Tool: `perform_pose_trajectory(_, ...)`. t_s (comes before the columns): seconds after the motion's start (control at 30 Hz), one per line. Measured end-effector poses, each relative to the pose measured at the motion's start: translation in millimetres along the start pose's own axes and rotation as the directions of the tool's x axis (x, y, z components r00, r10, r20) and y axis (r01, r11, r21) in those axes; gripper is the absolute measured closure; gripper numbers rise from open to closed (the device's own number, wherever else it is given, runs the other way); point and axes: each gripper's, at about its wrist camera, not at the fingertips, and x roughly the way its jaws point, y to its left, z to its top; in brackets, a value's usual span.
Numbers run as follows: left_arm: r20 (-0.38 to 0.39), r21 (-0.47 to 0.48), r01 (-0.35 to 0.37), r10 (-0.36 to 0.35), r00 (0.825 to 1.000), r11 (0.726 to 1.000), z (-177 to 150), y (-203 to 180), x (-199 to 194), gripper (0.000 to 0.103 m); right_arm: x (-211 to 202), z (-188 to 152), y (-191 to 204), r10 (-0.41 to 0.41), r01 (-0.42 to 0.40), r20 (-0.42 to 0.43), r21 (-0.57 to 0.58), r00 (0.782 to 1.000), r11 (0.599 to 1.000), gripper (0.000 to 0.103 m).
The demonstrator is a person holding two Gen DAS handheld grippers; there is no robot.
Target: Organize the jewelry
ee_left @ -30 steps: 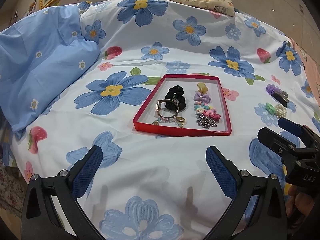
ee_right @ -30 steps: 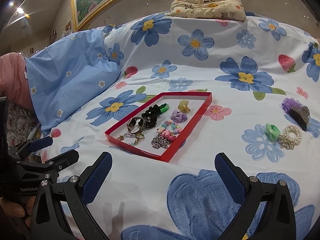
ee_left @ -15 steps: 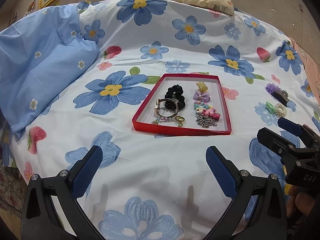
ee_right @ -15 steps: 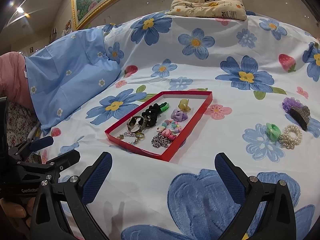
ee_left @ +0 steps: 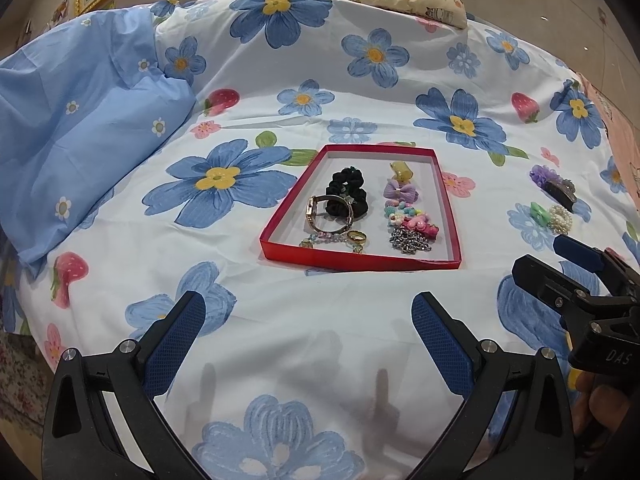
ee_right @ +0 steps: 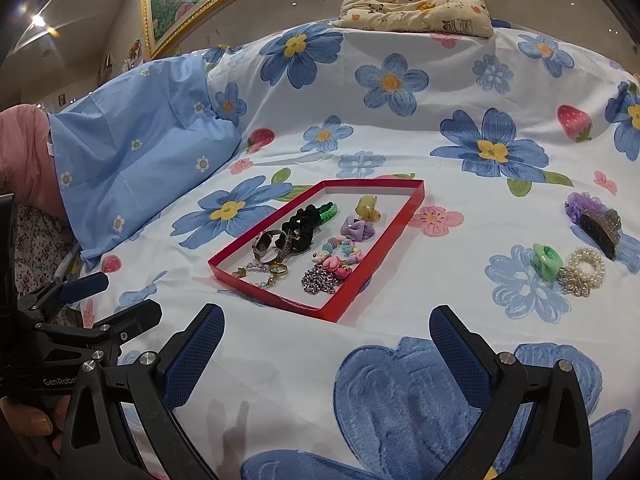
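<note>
The left claw point(ee_left: 308, 320) hangs over the flowered bedspread point(ee_left: 320, 360) with its 2 blue-padded fingers point(ee_left: 176, 332) spread wide and nothing between them. The right claw point(ee_right: 326, 340) is likewise wide apart and empty, its fingers point(ee_right: 460, 356) above a large blue flower print.

Straight ahead of the left claw, and ahead and slightly left of the right claw, lies the red tray point(ee_left: 360, 261) point(ee_right: 276, 303), flat on the bed. Inside it, nearest the left claw, are a silver chain point(ee_left: 410, 239), a gold ring point(ee_left: 357, 236) and a beaded bracelet point(ee_left: 320, 238). Beyond those sit a watch point(ee_left: 326, 214), a black scrunchie point(ee_left: 346, 192), a cluster of pastel hair clips point(ee_left: 412, 220), a purple bow point(ee_left: 400, 191) and a yellow clip point(ee_left: 400, 170).

Further out, ahead and to the right of the right claw, 4 pieces lie outside the tray: a green hair tie point(ee_right: 546, 260) touching a pearl bracelet point(ee_right: 586, 268), and beyond them a dark hair claw clip point(ee_right: 600, 228) against a purple scrunchie point(ee_right: 580, 204).

Left of both claws rests a light blue pillow point(ee_left: 80, 128); at the far edge sits a cream patterned cushion point(ee_right: 416, 4).
</note>
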Motion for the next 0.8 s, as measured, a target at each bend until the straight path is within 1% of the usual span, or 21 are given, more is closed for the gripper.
perform_pose_trajectory(0.8, -0.006, 0.001, 0.008, -0.008, 1.0, 1.0, -0.4, -6.9, 4.5, 0.0, 4.6, -0.8, -3.9, -0.006, 0.006, -0.007, 0.005, 1.0, 1.0, 0.0)
